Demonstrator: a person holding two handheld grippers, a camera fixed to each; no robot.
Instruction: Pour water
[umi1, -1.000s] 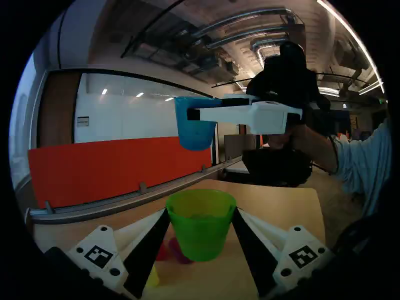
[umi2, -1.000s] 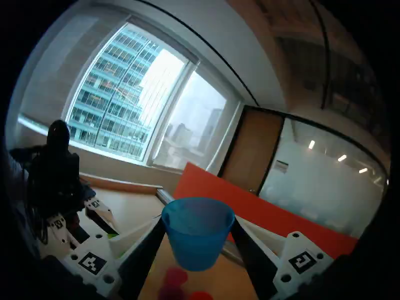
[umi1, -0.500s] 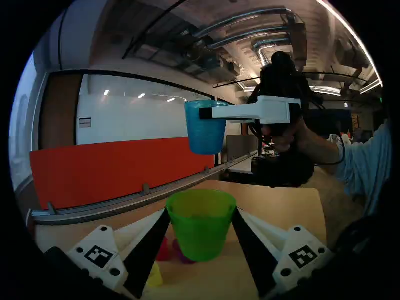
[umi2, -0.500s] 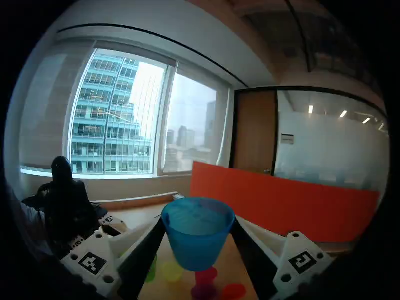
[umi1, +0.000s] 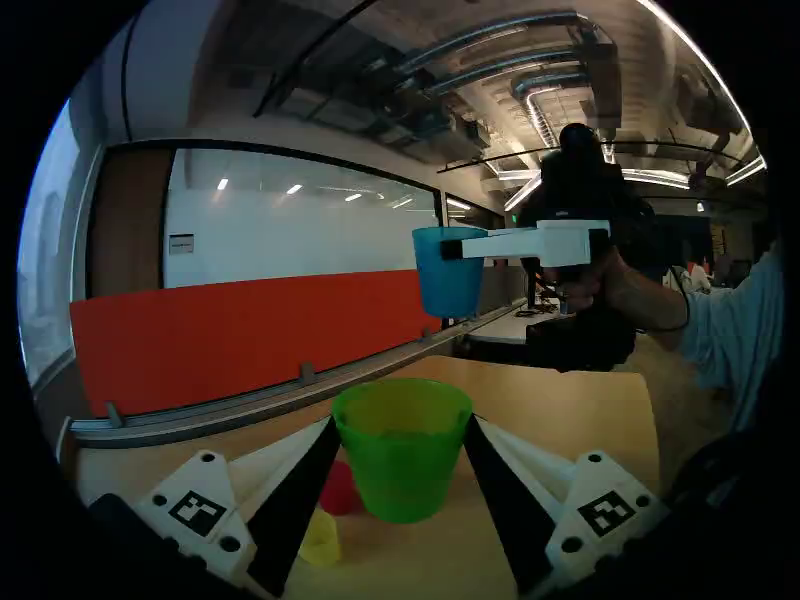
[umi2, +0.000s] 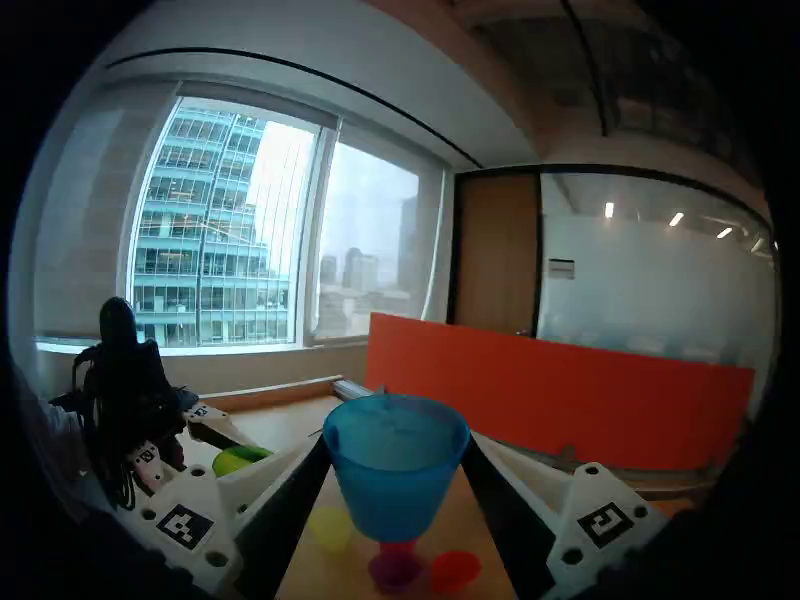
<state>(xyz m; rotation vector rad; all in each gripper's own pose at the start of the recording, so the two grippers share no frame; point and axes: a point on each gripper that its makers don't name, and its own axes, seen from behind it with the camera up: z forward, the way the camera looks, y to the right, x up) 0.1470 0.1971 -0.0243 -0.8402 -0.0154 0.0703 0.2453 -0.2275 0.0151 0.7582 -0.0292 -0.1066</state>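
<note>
In the left gripper view, my left gripper (umi1: 400, 462) is shut on a green cup (umi1: 402, 455), held upright above the wooden table (umi1: 560, 410). Farther off and higher, the right gripper (umi1: 452, 250) holds a blue cup (umi1: 447, 271) upright, with a hand (umi1: 600, 285) behind it. In the right gripper view, my right gripper (umi2: 396, 470) is shut on the blue cup (umi2: 396, 462), upright, with water visible inside. The green cup (umi2: 240, 460) and the left gripper (umi2: 205, 425) appear low at the left.
Small coloured cups stand on the table: a yellow cup (umi1: 320, 540) and red cup (umi1: 342, 490) under the left gripper; a yellow cup (umi2: 330, 527), purple cup (umi2: 394, 570) and red cup (umi2: 455, 570) below the blue cup. An orange partition (umi1: 240, 335) borders the table's far edge.
The right gripper with the blue cup has swung from tilted to upright and drifted right and a little lower, away from above the green cup. The left gripper has barely moved.
</note>
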